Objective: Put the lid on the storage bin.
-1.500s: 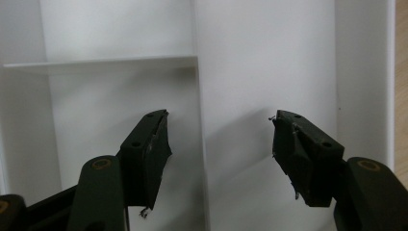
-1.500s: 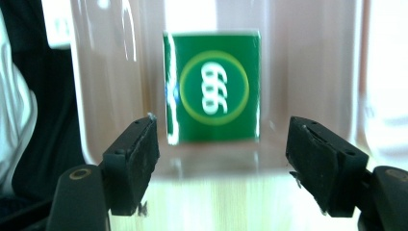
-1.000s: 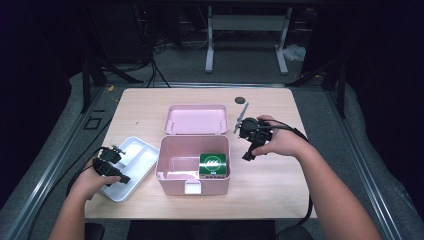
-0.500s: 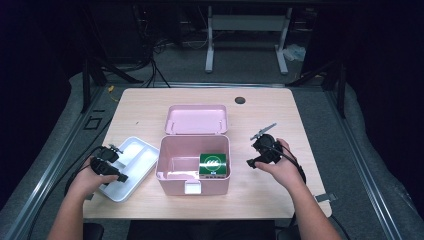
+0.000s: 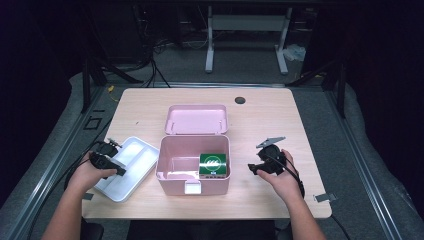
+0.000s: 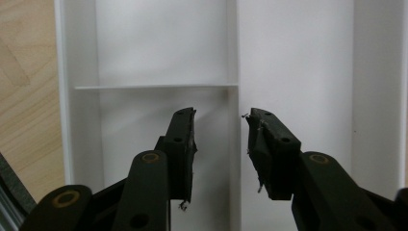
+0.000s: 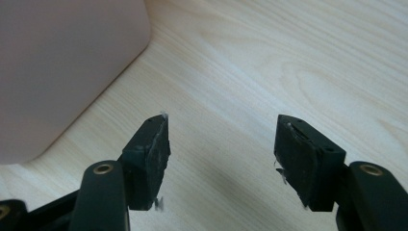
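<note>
A pale wooden tabletop (image 5: 270, 120) in a dark room. The left gripper (image 6: 219, 139), jaws just closing around a white tray's (image 5: 131, 170) divider near the left edge, hasn't clamped. The right gripper (image 5: 256, 169) is released beside the pink box (image 5: 192, 172).

White tray (image 6: 159, 53) and pink box (image 7: 62, 67), both cut off by frame edges.
</note>
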A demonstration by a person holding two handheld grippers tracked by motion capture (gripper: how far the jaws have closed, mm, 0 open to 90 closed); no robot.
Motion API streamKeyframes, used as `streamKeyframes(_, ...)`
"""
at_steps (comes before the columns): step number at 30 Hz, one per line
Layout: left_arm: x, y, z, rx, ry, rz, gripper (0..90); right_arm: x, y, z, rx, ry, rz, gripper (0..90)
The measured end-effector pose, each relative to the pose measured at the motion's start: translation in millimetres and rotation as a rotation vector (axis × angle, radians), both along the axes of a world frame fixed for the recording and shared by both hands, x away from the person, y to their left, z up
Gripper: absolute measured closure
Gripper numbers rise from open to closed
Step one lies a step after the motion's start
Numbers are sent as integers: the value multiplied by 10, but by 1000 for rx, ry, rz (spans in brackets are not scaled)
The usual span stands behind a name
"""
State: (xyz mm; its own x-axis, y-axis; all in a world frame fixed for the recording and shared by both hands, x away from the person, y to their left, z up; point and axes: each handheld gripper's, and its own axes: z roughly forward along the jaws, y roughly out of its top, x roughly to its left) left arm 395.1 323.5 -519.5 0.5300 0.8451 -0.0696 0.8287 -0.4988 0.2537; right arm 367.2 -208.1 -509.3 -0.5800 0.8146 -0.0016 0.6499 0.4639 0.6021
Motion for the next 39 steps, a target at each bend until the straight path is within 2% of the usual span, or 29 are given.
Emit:
streamKeyframes(3, 64, -25, 10, 15, 35, 11, 674, -3, 2, -58, -7, 11, 1, 366)
streamKeyframes(6, 117, -67, 24, 36, 57, -4, 708, -9, 12, -86, -12, 17, 1, 365)
streamKeyframes(11, 166, -143, 11, 56, 74, -11, 746, -7, 6, -107, 10, 23, 6, 366)
streamKeyframes(13, 189, -171, -12, 75, 97, -18, 781, -5, -8, -118, 20, 25, 3, 366)
streamKeyframes(16, 211, -190, -51, 79, 118, -18, 806, -7, -7, -129, 23, 28, -3, 366)
streamKeyframes(21, 219, -214, -55, 78, 133, -20, 870, -5, 8, -158, 18, 38, 5, 366)
streamKeyframes(31, 260, -203, -54, 74, 159, -22, 874, -2, 14, -182, 27, 44, 9, 366)
streamKeyframes(35, 265, -208, -36, 111, 159, -35, 886, 2, 12, -191, 22, 45, 12, 365)
streamKeyframes(38, 264, -196, -22, 96, 162, -33, 891, 2, 13, -193, 20, 47, 11, 365)
streamKeyframes(39, 258, -188, -9, 77, 165, -35, 891, 2, 12, -193, 21, 46, 11, 365)
